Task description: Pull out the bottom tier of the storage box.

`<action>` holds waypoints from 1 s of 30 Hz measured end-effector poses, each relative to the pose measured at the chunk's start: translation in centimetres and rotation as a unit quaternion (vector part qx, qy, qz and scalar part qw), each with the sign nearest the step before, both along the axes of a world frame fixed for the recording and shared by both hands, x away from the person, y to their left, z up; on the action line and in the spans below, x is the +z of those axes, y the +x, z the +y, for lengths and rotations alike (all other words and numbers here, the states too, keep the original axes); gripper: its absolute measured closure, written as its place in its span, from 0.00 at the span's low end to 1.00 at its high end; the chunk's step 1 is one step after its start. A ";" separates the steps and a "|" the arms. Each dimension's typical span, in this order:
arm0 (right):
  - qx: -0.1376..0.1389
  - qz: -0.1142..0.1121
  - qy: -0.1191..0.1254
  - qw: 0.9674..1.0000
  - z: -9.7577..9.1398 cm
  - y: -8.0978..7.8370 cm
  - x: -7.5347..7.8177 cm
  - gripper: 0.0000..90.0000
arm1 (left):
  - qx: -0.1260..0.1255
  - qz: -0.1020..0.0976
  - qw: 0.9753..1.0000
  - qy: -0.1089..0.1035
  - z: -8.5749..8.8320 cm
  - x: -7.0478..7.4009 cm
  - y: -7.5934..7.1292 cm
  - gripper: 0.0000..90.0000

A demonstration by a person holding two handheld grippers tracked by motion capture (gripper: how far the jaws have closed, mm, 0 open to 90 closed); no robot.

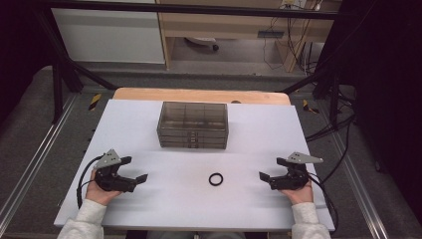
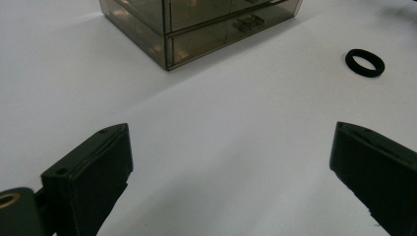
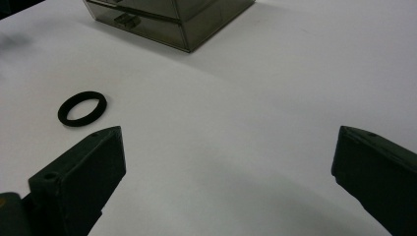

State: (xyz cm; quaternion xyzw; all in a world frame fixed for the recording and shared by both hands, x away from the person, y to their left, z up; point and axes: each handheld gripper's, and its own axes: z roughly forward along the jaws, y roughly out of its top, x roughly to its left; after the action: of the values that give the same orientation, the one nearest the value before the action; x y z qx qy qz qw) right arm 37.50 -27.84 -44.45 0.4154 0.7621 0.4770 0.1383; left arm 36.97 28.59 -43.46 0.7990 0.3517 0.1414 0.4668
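Ring [image 1: 216, 179] flat on desk [image 1: 149, 209], between both tongs: 3 o'clock of left tongs [image 1: 135, 172], 9 o'clock of right tongs [image 1: 271, 169], right nearer. Both tongs wide, empty.

One black ring [image 1: 216, 179] lies on the white tabletop [image 1: 164, 199]. One smoky translucent drawer box [image 1: 193, 125] stands there too; how many drawers it has cannot be told for sure. Two grippers are in play, the left gripper [image 1: 135, 170] and the right gripper [image 1: 271, 169], each with two black fingers [image 2: 93, 169], held by two hands in pale sleeves.
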 end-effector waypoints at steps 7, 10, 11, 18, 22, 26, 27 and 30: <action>0.001 0.000 -0.001 1.000 0.0 0.0 0.0 0.00 | -0.004 -0.002 1.000 0.003 -0.3 0.2 0.0 0.03; 0.000 0.001 -0.002 1.000 0.0 0.0 0.0 0.00 | -0.006 -0.004 1.000 0.005 -0.4 0.2 0.1 0.03; 0.000 0.001 -0.002 1.000 0.0 0.0 0.0 0.00 | -0.006 -0.004 1.000 0.005 -0.4 0.2 0.1 0.03; 0.001 0.001 -0.004 1.000 0.0 0.0 -0.1 0.00 | -0.011 -0.009 1.000 0.014 -0.7 0.4 0.2 0.03; 0.002 0.002 -0.006 1.000 0.0 0.0 -0.1 0.00 | -0.013 -0.010 1.000 0.019 -0.9 0.4 0.3 0.03; 0.003 0.002 -0.007 1.000 0.0 0.0 -0.1 0.00 | -0.015 -0.012 1.000 0.024 -1.1 0.5 0.4 0.03; 0.002 0.003 -0.005 1.000 0.1 0.0 -0.1 0.00 | -0.016 -0.013 0.999 0.026 -1.2 0.5 0.4 0.03; 0.002 0.003 -0.006 1.000 0.1 0.0 -0.1 0.00 | -0.019 -0.013 0.999 0.031 -1.4 0.5 0.4 0.03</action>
State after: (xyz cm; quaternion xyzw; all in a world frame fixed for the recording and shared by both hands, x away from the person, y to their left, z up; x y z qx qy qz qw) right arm 37.55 -27.75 -44.56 0.4146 0.7662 0.4715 0.1371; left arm 37.39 27.20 -42.94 0.8177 0.3258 0.1536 0.4489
